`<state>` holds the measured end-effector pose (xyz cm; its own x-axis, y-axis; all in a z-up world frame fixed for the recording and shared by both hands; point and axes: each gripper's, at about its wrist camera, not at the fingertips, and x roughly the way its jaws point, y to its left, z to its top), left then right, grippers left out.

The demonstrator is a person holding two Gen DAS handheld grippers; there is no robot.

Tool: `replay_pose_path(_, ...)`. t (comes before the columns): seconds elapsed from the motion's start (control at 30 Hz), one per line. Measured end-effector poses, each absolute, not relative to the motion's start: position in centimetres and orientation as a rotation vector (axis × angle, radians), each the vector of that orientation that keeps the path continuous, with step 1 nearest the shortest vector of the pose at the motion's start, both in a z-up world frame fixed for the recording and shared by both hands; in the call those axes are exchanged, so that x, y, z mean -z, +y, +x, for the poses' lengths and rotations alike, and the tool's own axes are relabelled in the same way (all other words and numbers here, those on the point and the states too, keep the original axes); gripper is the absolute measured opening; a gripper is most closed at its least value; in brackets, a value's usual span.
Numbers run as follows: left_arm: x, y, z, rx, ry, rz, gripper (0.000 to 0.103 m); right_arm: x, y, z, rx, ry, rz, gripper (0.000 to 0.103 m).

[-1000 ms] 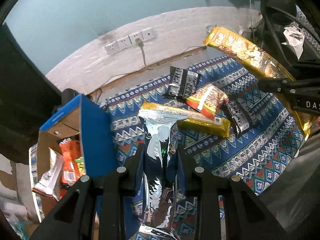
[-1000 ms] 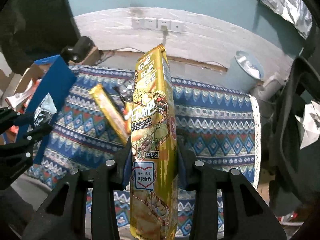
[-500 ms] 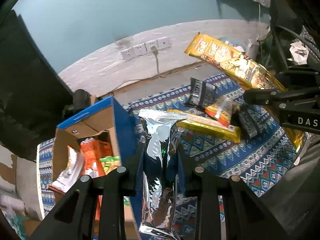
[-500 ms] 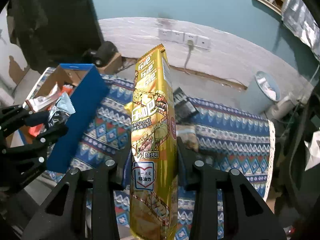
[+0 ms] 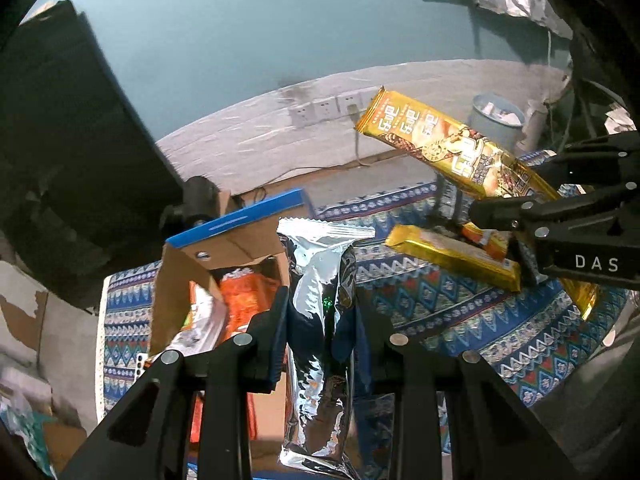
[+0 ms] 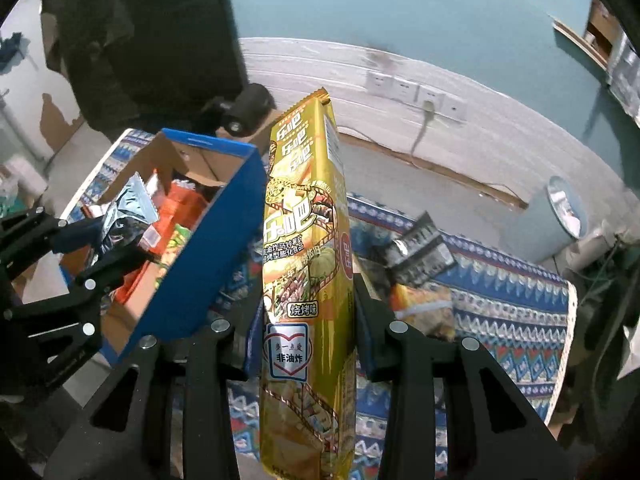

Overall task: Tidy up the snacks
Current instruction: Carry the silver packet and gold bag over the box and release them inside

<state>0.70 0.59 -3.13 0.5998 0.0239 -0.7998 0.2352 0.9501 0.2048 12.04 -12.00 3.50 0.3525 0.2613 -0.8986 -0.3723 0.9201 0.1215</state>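
Carrying two snacks toward the blue box [image 6: 200, 256]: left gripper [image 5: 320, 320] pinches a silver packet [image 5: 320, 300], right gripper [image 6: 308, 320] pinches a long gold pack [image 6: 306, 260]. In the left wrist view the box sits at 9 o'clock of the packet, already holding orange wrappers [image 5: 244, 300]. Left on the patterned cloth [image 5: 460, 312], at 2 o'clock: a gold bar [image 5: 452, 256], a black packet [image 6: 420, 256] and an orange bag [image 6: 424, 308]. Judged roughly half done.
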Motion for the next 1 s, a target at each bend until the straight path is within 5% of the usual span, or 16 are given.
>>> replay_pose_path(1.0,6.6,15.7,2.8,-0.113,1.009,0.164,0.030,0.1,3.6,15.7,-0.586,1.232,-0.130,0.036)
